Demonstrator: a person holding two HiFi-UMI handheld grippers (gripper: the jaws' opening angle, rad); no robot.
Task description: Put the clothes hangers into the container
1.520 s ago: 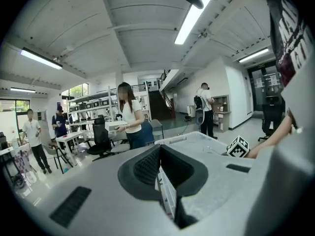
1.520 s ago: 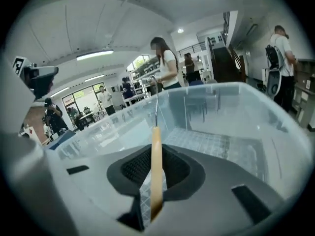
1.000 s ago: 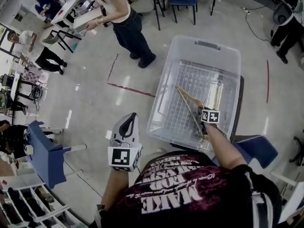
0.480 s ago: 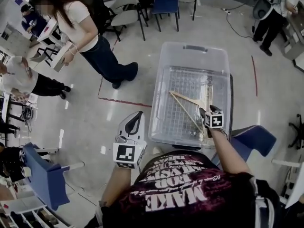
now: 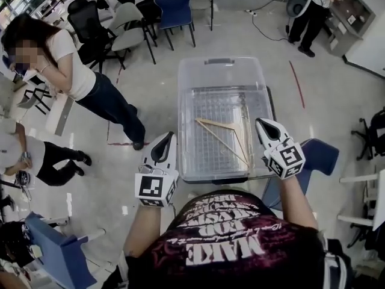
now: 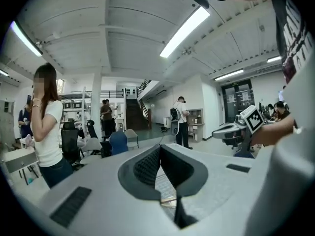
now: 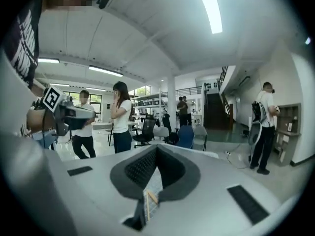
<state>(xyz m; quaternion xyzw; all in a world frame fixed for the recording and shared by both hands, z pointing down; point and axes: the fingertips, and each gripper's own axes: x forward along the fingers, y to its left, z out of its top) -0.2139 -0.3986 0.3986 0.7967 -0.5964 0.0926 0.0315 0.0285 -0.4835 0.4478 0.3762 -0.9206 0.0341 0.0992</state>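
Observation:
A clear plastic container (image 5: 222,63) stands on the floor in front of me in the head view. Wooden clothes hangers (image 5: 219,138) lie on the wire grid at its bottom. My right gripper (image 5: 263,123) hovers over the container's near right rim. Its jaws have just closed and hold nothing. In the right gripper view (image 7: 156,149) a piece of hanger (image 7: 150,196) shows far below through the gap behind the tips. My left gripper (image 5: 167,138) is raised to the left of the container, shut and holding nothing, as the left gripper view (image 6: 158,150) confirms.
A person in a white top and dark jeans (image 5: 78,80) stands to the left. Office chairs (image 5: 174,2) stand beyond the container. A blue chair (image 5: 319,155) sits close to its right side, and another blue seat (image 5: 51,251) is at the lower left.
My right gripper has risen out of the container, leaving the hanger lying inside, and its jaws have closed. The left gripper lifted slightly. The person on the left has walked further left.

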